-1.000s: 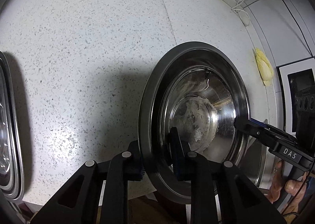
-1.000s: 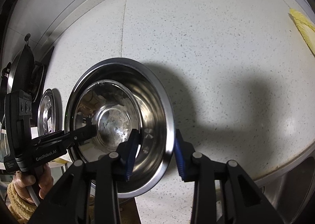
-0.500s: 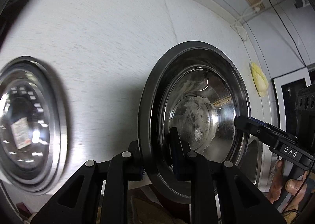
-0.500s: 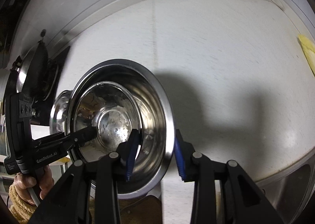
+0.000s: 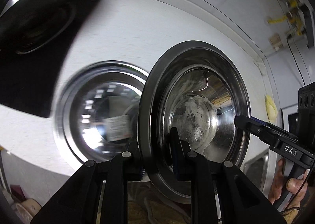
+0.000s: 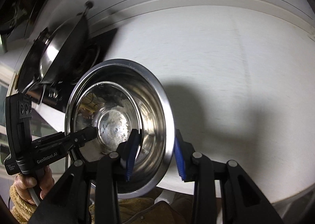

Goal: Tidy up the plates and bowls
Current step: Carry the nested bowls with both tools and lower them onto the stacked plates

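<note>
A steel bowl (image 5: 196, 117) (image 6: 114, 125) hangs above the white speckled counter (image 5: 128, 32), held between both grippers. My left gripper (image 5: 157, 164) is shut on its left rim, one finger inside and one outside. My right gripper (image 6: 155, 157) is shut on the opposite rim, its blue pads (image 6: 131, 157) on either side of the wall. A second steel bowl (image 5: 94, 117) sits on the counter just left of and below the held one; the held bowl hides its right edge.
A black stove top (image 5: 29, 70) fills the upper left, with a lidded wok (image 6: 59, 52) on it. A yellow cloth (image 5: 270, 105) and a steel sink (image 5: 256, 168) lie to the right. A person's hands (image 5: 285, 184) (image 6: 29, 184) hold the gripper handles.
Both grippers have carried the bowl leftward over the counter. The second bowl has slid from the left edge of the left wrist view to beside the held bowl, and the stove has come into view.
</note>
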Tool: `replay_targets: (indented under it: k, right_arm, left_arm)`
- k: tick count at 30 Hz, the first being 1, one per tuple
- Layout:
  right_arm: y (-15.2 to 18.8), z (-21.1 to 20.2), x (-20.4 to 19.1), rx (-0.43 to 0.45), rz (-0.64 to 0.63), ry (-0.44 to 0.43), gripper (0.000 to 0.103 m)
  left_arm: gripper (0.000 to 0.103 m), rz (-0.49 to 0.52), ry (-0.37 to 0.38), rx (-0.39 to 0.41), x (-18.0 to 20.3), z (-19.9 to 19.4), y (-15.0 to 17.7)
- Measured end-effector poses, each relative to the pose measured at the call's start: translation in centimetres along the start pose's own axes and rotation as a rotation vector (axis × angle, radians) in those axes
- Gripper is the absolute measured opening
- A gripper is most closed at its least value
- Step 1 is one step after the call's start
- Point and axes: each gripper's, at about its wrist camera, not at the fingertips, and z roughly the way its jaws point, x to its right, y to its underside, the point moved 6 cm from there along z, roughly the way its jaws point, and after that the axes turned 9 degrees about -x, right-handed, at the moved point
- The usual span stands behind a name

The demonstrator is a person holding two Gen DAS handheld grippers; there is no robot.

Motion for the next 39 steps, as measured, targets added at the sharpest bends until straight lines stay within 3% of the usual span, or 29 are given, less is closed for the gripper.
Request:
replay_targets:
  k: [10,23,39]
  right_arm:
    - [-0.7,5.1,-5.4,-0.067,-0.037,-0.018,0.033]
    - [-0.2,7.6,-5.1,-0.093,0.028,-0.003,0.033]
    - [-0.2,10.1,-5.2,-0.103,0.065,0.001,0.033]
  left_arm:
    - [0.017,-0.077,-0.011,-0.014,-8.9,-1.1,0.9]
    - [0.017,-0.062,0.002,-0.075,-9.2,1.0,0.1]
    - [0.017,-0.04,-0.02,-0.084,-9.7,2.5,-1.2]
